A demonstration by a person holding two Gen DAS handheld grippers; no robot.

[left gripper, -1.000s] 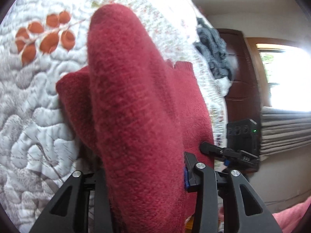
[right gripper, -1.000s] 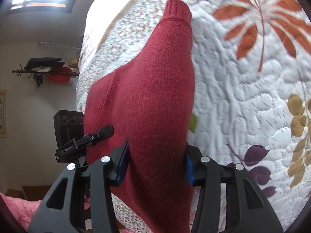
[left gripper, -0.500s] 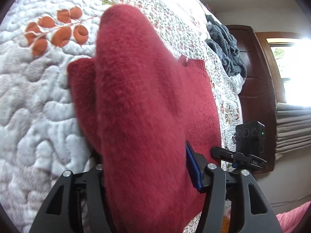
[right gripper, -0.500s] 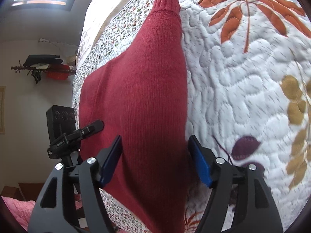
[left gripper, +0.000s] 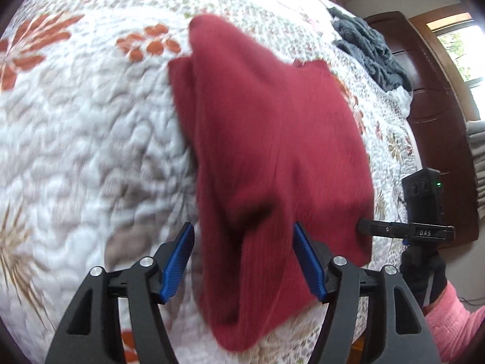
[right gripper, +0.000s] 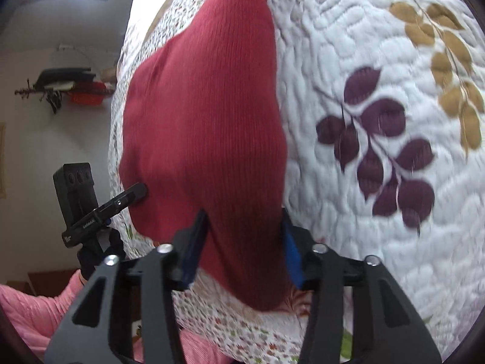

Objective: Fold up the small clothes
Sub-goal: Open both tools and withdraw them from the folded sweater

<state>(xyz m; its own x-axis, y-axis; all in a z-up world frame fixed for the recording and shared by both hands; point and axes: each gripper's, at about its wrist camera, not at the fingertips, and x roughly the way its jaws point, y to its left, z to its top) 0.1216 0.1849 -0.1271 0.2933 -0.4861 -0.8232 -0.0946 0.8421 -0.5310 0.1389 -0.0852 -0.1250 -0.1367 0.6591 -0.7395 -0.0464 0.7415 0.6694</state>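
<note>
Left wrist view showed the left gripper [left gripper: 242, 257] released, fingers spread beside a red sweater [left gripper: 272, 151] lying on the quilted bedspread [left gripper: 75, 136]; the right gripper [right gripper: 242, 245] likewise gaped around it; folding looked partly done, with further folds probably remaining.

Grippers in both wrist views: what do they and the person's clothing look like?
Both the left gripper and the right gripper have black frames with triangular cutouts, silver bolts and ribbed blue pads on the jaws. One carries a black camera block with a green light. The person wears a pink sleeve and dark glove.
</note>
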